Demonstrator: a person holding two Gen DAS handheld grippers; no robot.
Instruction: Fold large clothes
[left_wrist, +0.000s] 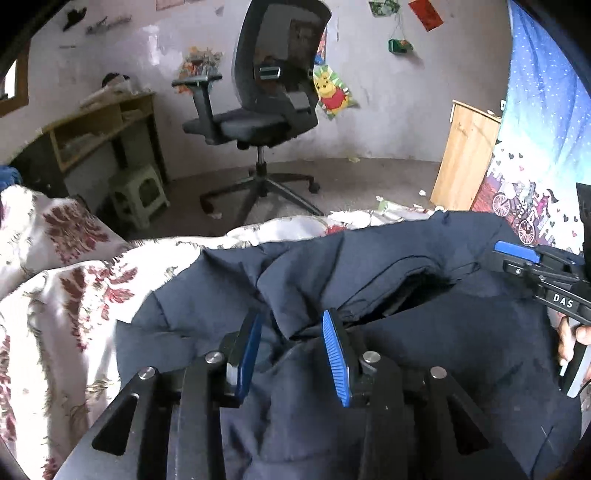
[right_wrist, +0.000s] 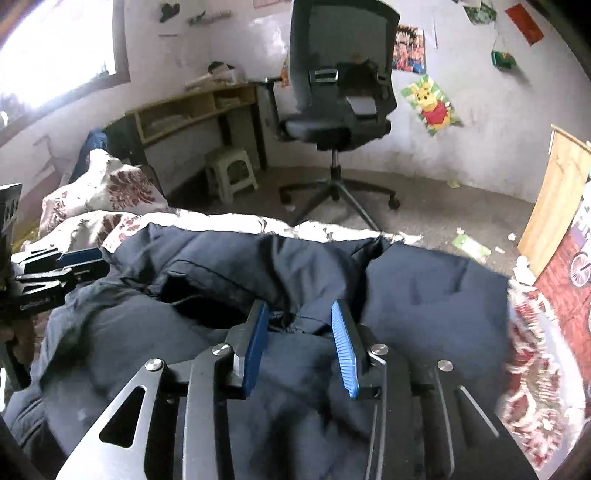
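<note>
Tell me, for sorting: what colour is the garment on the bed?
Dark navy garment, clearest in the left wrist view.

Office chair at 12 o'clock on grey floor; wooden desk at 10 with pale plastic stool below; bear poster on wall; wood cabinet at 2; floral bedspread at 9.
</note>
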